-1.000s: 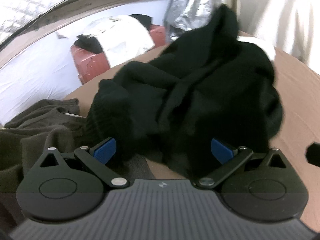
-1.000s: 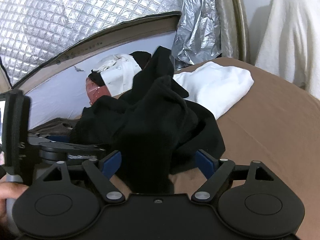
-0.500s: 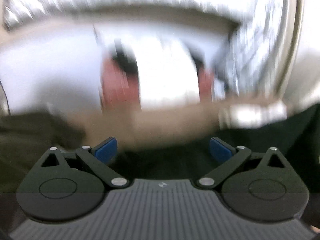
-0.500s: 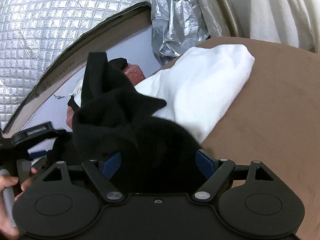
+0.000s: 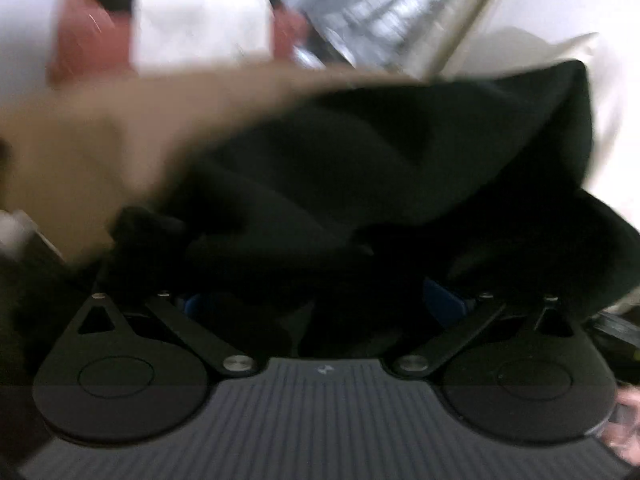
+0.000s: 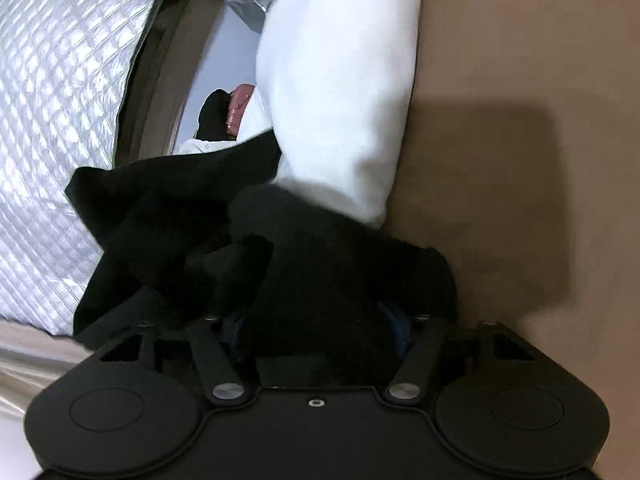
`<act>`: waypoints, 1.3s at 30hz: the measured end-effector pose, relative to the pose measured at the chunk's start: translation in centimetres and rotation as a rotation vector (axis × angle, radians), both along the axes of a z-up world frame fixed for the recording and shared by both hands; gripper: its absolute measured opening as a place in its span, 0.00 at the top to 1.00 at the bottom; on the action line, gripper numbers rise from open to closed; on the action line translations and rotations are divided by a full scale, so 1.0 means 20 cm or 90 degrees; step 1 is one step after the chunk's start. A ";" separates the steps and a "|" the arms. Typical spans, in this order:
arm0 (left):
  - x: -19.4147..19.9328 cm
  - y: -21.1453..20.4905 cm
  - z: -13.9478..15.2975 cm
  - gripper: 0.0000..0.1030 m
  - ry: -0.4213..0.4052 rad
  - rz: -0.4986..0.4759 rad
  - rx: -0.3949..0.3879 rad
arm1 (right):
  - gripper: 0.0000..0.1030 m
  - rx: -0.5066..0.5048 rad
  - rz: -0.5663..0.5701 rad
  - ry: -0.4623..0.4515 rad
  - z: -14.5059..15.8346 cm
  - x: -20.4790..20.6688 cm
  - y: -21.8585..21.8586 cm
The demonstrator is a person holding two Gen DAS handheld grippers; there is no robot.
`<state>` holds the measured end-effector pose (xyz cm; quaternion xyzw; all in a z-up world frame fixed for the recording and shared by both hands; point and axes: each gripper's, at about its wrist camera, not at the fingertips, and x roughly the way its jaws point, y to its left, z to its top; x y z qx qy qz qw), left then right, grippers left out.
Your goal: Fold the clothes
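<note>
I am holding the black garment [image 6: 256, 264] bunched above the brown worktop [image 6: 520, 128], beside the folded white cloth [image 6: 340, 112] at 12 o'clock. The right gripper [image 6: 316, 320] fingers are sitting narrowed with black fabric packed between them. The left gripper [image 5: 324, 300] fingers are standing wide, draped in fabric; grip I cannot tell, the view is blurring. Judgement: I am favouring spreading it flat, hunting an edge, clear of the white cloth.
</note>
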<state>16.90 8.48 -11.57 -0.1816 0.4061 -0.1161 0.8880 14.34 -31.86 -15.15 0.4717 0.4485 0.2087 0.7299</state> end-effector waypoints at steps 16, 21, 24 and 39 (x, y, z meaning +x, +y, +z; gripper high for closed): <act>-0.18 0.02 -0.02 0.00 0.086 -0.154 -0.338 | 0.67 -0.079 0.191 -0.153 0.34 -0.39 0.45; -0.27 -0.11 0.02 0.00 0.108 -0.203 -0.311 | 0.68 -0.082 0.199 -0.184 0.42 -0.56 0.46; -0.29 -0.10 0.01 0.00 0.128 -0.219 -0.369 | 0.68 -0.062 0.195 -0.204 0.49 -0.65 0.44; -0.52 -0.49 0.18 0.00 0.065 -0.264 -0.395 | 0.73 -0.065 0.136 -0.338 0.86 -1.01 0.21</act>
